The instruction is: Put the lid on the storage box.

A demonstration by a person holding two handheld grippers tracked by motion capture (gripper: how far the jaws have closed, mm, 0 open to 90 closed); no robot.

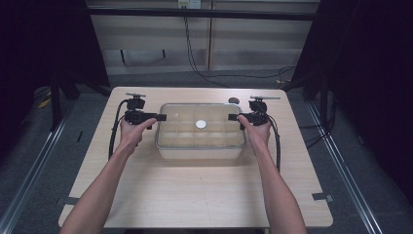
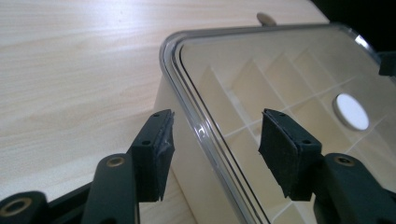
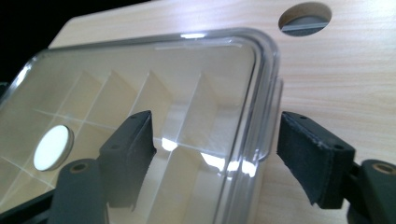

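A clear-lidded plastic box [image 1: 200, 141] with cream dividers sits in the middle of the wooden table [image 1: 195, 195]. A white round disc [image 1: 201, 124] lies at the lid's centre. My left gripper [image 1: 160, 117] is at the box's left end, my right gripper [image 1: 231, 117] at its right end. In the left gripper view the lid's rim [image 2: 187, 93] passes between the spread jaws of the left gripper [image 2: 215, 140], with a gap at each pad. In the right gripper view the lid's edge [image 3: 264, 93] stands between the jaws of the right gripper [image 3: 215, 144]; the outer pad [image 3: 303, 158] is off the rim.
A round cable hole [image 1: 234, 100] is cut in the table just behind the box's right end. Bare wood lies in front of the box and on both sides. Black cables trail from both grippers. Dark floor and rails surround the table.
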